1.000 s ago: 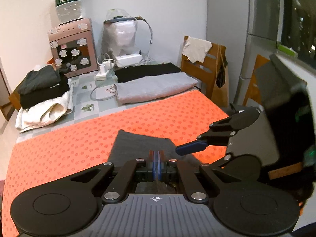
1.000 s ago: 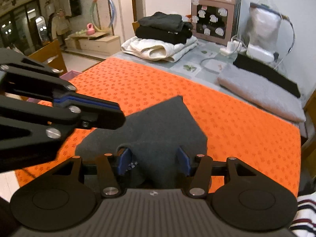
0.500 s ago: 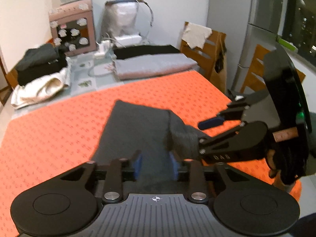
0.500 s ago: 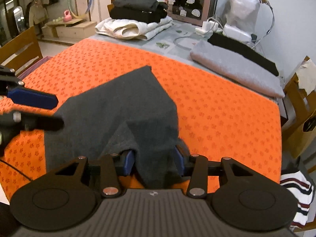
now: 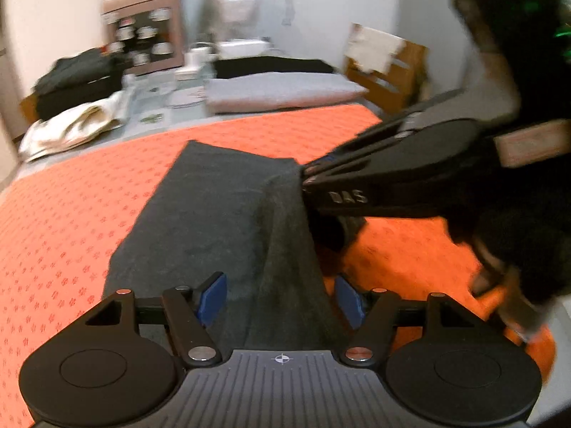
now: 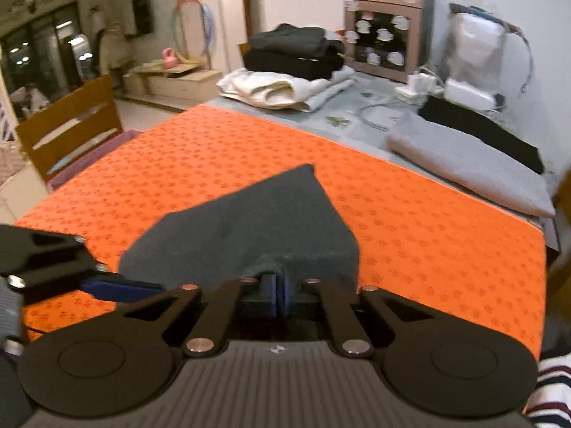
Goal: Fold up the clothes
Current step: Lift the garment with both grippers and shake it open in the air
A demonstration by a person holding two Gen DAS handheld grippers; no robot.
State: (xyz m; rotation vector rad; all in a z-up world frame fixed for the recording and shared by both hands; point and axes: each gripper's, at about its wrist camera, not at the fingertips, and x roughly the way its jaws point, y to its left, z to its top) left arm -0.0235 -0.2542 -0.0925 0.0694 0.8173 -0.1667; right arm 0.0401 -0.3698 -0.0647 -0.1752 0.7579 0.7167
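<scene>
Grey cloth (image 5: 214, 214), one; two hand-held grippers.

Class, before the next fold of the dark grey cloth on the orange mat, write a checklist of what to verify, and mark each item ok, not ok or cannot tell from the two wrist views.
1. Right gripper pinching the dark grey cloth: ok, pads shut on a raised edge.
2. Left gripper gripping the cloth: not ok, its jaws are opening, with cloth between them but the pads off it.
3. Far corner of the cloth lying flat on the orange mat: ok.
4. Orange mat bare beyond the cloth: ok.
5. Folded grey garment and stacked clothes apart from the cloth: ok.
6. Cloth's near edge even: cannot tell, hidden by the grippers.
</scene>
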